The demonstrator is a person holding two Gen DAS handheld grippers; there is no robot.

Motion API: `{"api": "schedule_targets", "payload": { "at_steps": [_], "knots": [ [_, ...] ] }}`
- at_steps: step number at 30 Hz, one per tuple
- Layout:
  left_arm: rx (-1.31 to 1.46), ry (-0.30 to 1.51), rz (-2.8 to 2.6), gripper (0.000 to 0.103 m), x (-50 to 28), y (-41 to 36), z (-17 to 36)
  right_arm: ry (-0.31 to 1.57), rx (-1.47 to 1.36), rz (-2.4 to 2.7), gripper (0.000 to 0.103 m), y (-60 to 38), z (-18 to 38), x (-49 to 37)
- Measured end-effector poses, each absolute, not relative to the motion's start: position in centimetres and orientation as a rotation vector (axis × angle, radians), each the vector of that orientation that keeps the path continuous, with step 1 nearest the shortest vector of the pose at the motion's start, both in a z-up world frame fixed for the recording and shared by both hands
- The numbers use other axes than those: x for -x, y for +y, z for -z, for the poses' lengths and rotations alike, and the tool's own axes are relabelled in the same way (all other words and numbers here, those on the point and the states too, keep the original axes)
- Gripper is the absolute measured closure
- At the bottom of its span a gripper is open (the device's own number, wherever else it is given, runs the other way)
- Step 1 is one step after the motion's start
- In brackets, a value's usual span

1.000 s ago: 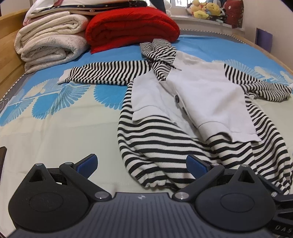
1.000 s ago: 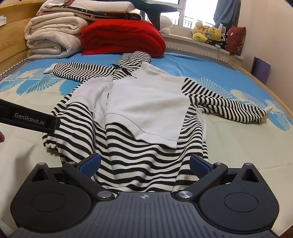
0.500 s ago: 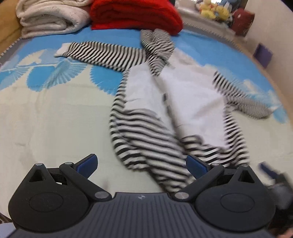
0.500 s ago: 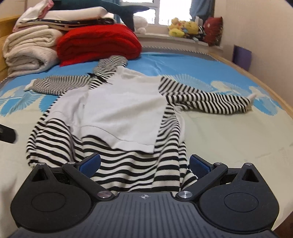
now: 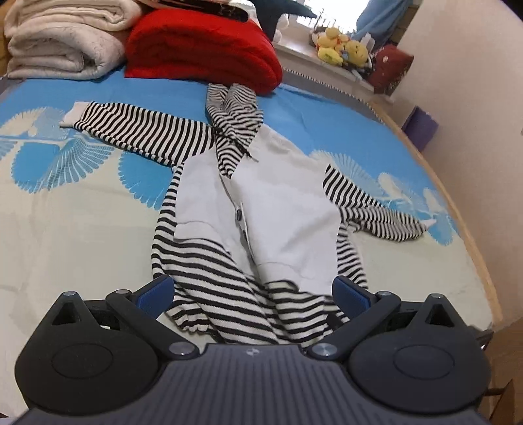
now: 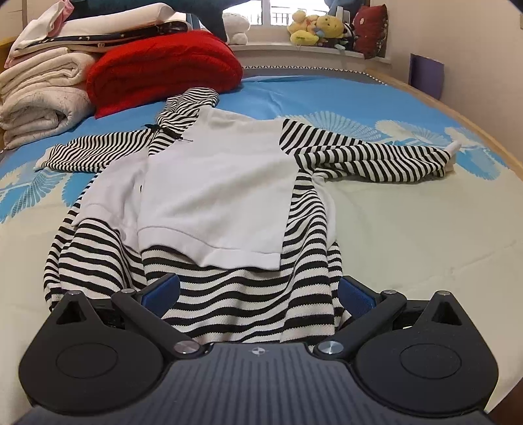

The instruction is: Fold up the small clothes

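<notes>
Striped hooded garment (image 6: 228, 183) lies flat, face up on the bed sheet (image 6: 408, 235), sleeves spread to both sides, hood pointing at the red blanket (image 6: 163, 65) just beyond it. Cream blankets (image 6: 39, 94) sit beside the red blanket, plush toys (image 6: 313, 29) on the sill behind. Left gripper (image 5: 251, 291) and right gripper (image 6: 258, 291) both hover at the garment's striped hem, jaws wide apart, holding nothing.

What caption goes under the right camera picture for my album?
Open right gripper hovers over a striped hoodie spread flat on the bed.
</notes>
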State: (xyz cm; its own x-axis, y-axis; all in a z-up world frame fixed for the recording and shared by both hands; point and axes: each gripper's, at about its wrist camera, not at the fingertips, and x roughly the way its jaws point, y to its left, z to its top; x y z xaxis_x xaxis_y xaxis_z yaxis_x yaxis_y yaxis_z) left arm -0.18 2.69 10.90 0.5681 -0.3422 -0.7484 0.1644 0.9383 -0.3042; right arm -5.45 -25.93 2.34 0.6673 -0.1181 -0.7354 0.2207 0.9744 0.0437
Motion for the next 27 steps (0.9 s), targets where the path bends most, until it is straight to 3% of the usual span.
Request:
{"api": "schedule_targets", "payload": {
  "at_steps": [22, 27],
  "knots": [
    [0.185, 0.859, 0.283, 0.0, 0.5, 2.6, -11.4, 0.797, -0.085, 0.189, 0.001, -25.4, -2.3, 5.3],
    [0.122, 0.943, 0.217, 0.0, -2.3, 2.6, -7.4, 0.755, -0.225, 0.236, 0.001, -29.7, -3.6, 3.6]
  ]
}}
